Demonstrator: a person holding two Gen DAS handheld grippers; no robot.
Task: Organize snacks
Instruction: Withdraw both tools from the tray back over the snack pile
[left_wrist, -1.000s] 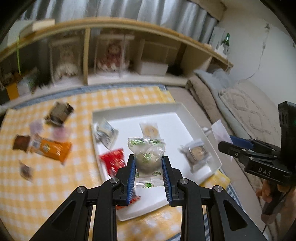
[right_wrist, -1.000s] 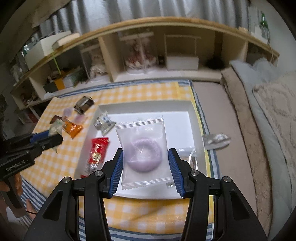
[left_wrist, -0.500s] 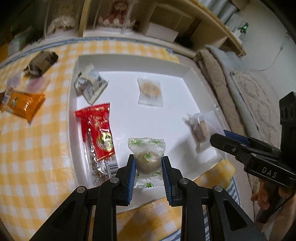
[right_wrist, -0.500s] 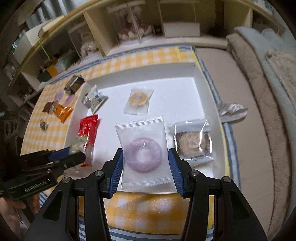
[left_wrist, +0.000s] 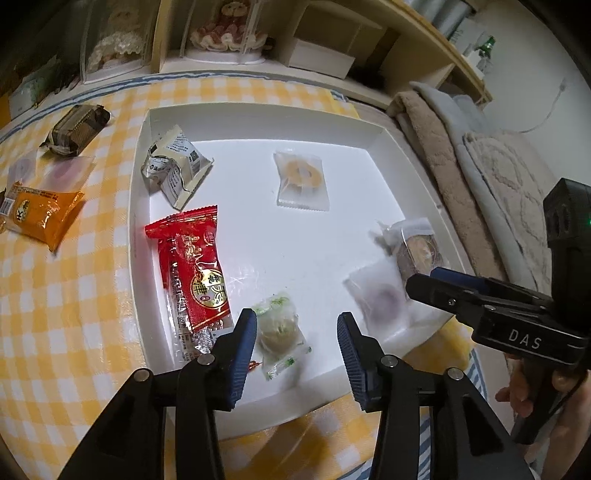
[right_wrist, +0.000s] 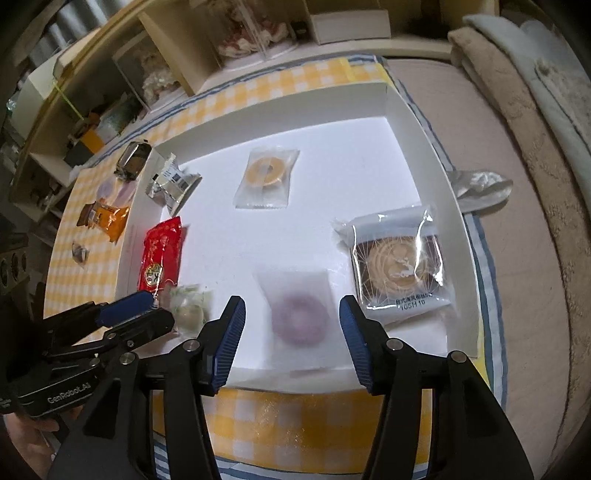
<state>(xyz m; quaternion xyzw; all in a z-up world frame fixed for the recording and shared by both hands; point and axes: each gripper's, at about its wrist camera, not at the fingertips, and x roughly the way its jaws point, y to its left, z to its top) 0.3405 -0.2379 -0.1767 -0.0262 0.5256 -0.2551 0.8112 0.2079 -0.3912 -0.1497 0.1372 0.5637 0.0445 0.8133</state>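
Observation:
My left gripper (left_wrist: 297, 334) is open over the near edge of the white tray (left_wrist: 258, 110). A green-and-white wrapped snack (left_wrist: 279, 334) lies blurred in the tray between its fingers. My right gripper (right_wrist: 291, 325) is open too, and a clear packet with a purple ring (right_wrist: 297, 317) lies blurred in the tray between its fingers. The tray also holds a red packet (left_wrist: 192, 273), a silver packet (left_wrist: 173, 171), a yellow ring biscuit (left_wrist: 301, 181) and a brown biscuit packet (right_wrist: 397, 264).
On the yellow checked cloth (left_wrist: 55, 295) left of the tray lie an orange packet (left_wrist: 38, 214), a dark packet (left_wrist: 75, 127) and small clear packets (left_wrist: 66, 171). A crumpled silver wrapper (right_wrist: 480, 186) lies right of the tray. Shelves (left_wrist: 236, 44) stand behind, bedding (right_wrist: 535, 147) to the right.
Both grippers have opened and let go of their snacks, which dropped into the near part of the tray. Both cameras moved lower and closer to the tray.

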